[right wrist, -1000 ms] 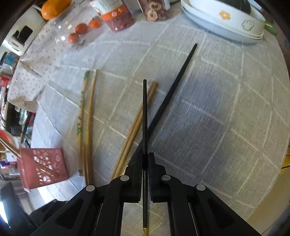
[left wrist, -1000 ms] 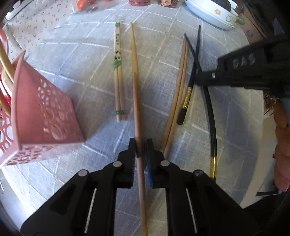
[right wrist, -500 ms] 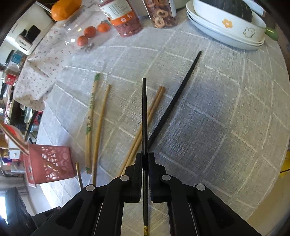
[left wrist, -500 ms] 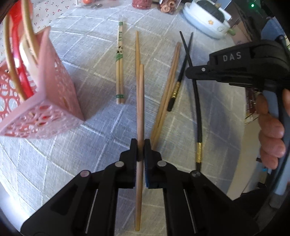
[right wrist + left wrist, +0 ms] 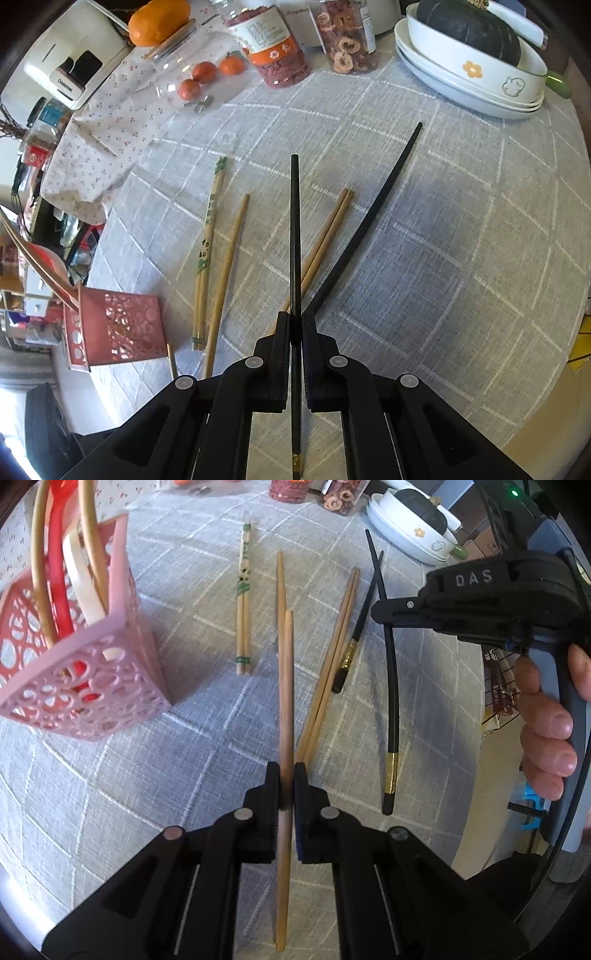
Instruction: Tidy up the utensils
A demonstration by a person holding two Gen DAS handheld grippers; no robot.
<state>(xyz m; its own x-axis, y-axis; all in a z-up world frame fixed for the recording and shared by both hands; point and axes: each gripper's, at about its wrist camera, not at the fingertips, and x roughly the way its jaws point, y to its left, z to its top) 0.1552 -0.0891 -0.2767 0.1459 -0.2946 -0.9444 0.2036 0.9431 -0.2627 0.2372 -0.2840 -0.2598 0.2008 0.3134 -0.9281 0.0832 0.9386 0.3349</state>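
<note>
Two chopsticks are off the worktop (image 5: 461,258) at once: the left tool (image 5: 287,786) is clamped on a plain wooden chopstick (image 5: 286,686), and the right tool (image 5: 295,325) is clamped on a black chopstick (image 5: 294,229) with a gold band near its rear end. Each stick is pinched at about mid-length and juts well forward of the fingers, so either could pivot in the grip if its tip knocks something. The pink perforated holder (image 5: 92,686), already carrying long-handled utensils (image 5: 55,590), stands to the left of the left tool; its contents lean across the opening, and a tip catching on them or on the rim could tilt the light holder or twist the stick out of the pads. In the left wrist view the right tool (image 5: 380,607) hangs close above the other black chopstick (image 5: 354,642) and the brown pair (image 5: 332,657) lying on the cloth, so crossing both arms toward the holder together risks the two tools colliding. The mate of the wooden stick (image 5: 280,583) lies just ahead, and the banded bamboo pair (image 5: 243,602) beside it; from this angle I cannot tell how high the held sticks are above them.
</note>
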